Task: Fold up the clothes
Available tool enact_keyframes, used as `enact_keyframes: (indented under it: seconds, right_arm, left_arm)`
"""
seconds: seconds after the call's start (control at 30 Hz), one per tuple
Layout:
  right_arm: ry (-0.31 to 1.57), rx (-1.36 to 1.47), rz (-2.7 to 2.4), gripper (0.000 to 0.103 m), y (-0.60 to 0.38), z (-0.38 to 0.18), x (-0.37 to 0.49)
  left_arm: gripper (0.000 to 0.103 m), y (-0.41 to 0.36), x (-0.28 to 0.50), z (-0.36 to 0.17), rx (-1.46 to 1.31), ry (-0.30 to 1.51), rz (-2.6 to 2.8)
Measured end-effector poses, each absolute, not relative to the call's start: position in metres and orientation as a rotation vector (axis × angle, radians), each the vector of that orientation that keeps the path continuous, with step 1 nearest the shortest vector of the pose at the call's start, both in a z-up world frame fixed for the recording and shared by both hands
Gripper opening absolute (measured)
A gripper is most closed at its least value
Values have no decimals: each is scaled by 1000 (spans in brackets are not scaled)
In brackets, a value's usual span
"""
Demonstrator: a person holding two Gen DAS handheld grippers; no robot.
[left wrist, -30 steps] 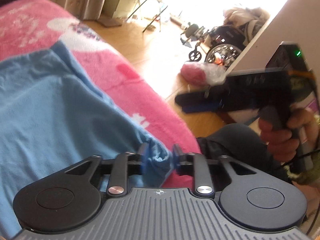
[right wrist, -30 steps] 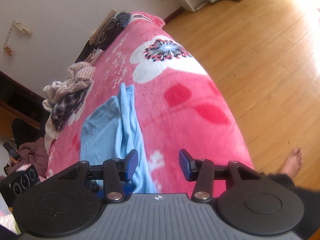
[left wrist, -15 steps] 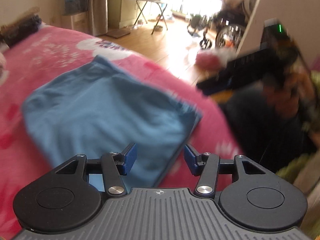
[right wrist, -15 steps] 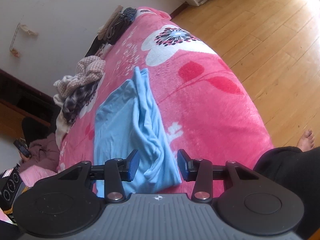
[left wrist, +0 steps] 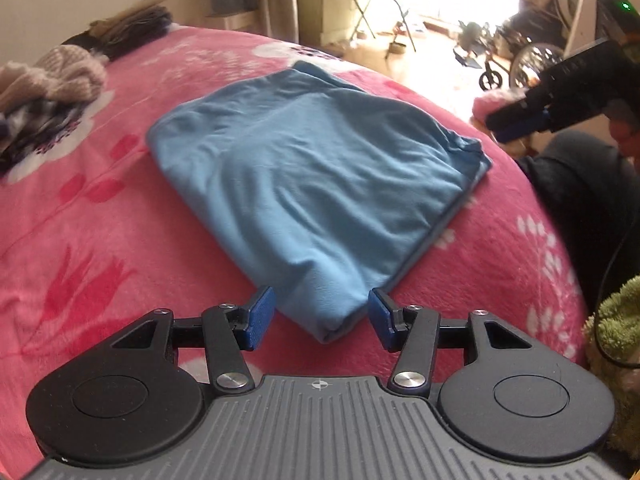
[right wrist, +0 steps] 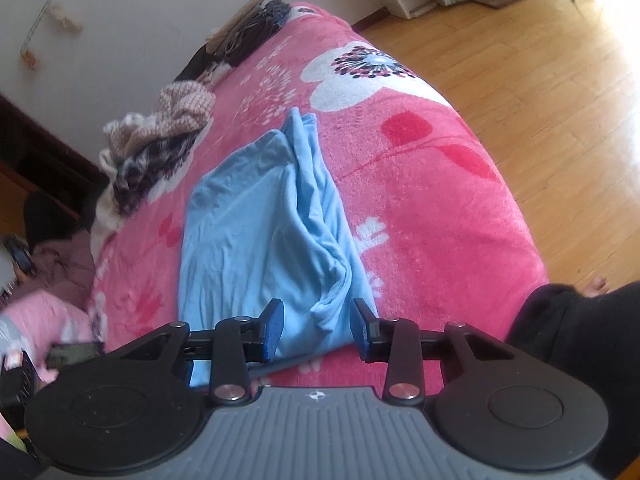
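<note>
A folded light blue cotton garment [left wrist: 312, 184] lies flat on the pink fleece blanket with white and red flowers [left wrist: 80, 240] that covers the bed, near the bed's floor-side edge. The left tongs [left wrist: 321, 317] hover just over the garment's nearest corner, blue pads spread apart with the rounded fold of cloth showing between them; neither pad presses on it, so they grip nothing. The right tongs [right wrist: 317, 330] hang over the garment's other near end, where the cloth bunches into a soft ridge [right wrist: 332, 280]; their jaws are closing, the cloth shows in the gap between the pads, but the pads stand clear of it. In the left wrist view the right tongs appear at the far right, black with a blue tip [left wrist: 552, 104], held above the bed's edge by a hand. A heap of crumpled beige knit and plaid clothes [right wrist: 160, 136] sits further up the blanket toward the white wall, well apart from the blue garment, with a dark folded pile [right wrist: 248, 28] beyond it. A yellowish wooden plank floor [right wrist: 540, 80] runs beside the bed, and a bare foot [right wrist: 598, 284] stands on it next to a black sleeve or trouser leg [right wrist: 580, 328].
</note>
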State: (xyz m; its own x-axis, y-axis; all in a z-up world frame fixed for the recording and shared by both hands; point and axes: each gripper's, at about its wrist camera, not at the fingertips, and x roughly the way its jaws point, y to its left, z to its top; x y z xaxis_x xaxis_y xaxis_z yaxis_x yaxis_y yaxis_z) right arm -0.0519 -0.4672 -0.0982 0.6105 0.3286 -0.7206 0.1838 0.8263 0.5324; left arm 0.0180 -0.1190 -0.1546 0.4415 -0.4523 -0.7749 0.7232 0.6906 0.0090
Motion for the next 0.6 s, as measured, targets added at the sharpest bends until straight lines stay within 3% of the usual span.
enact_keyframes:
  seconds: [0.53,0.6]
  right_arm:
    - [920,349,75,38,-432,-87,-53]
    - [913,309,71,38,-428,-85,-54]
  left_arm:
    - [50,-114,9,-169,385,820,-654]
    - [46,-113,8,-169,375,811,-647]
